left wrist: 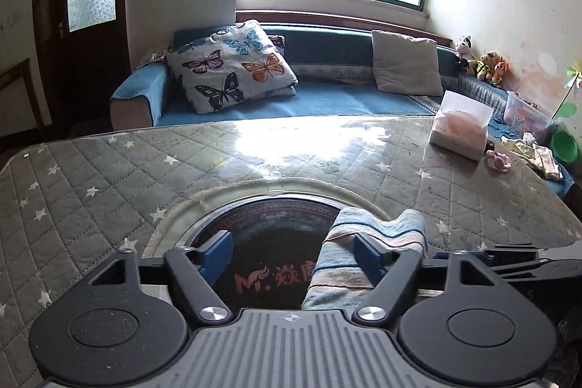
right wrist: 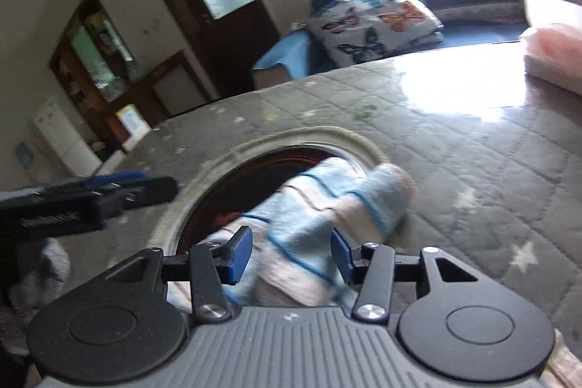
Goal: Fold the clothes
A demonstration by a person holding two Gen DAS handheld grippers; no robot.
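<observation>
Where striped cloth (left wrist: 367,260) lies: "M." (left wrist: 251,282)

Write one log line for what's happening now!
step: fold start | cloth: bunched on table | left gripper: open, beside cloth | right gripper: open around cloth

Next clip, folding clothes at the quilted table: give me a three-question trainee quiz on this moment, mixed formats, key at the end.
1. True or false: the left tool is shut on the striped garment.
2. Where does the garment lie? A) on the sofa B) across the rim of the round dark inset in the table C) on the tissue box
3. Fill in: the cushion on the sofa is printed with ____.

Key: 1 false, both tools stand open, the right tool too; 2 B; 3 butterflies.
</observation>
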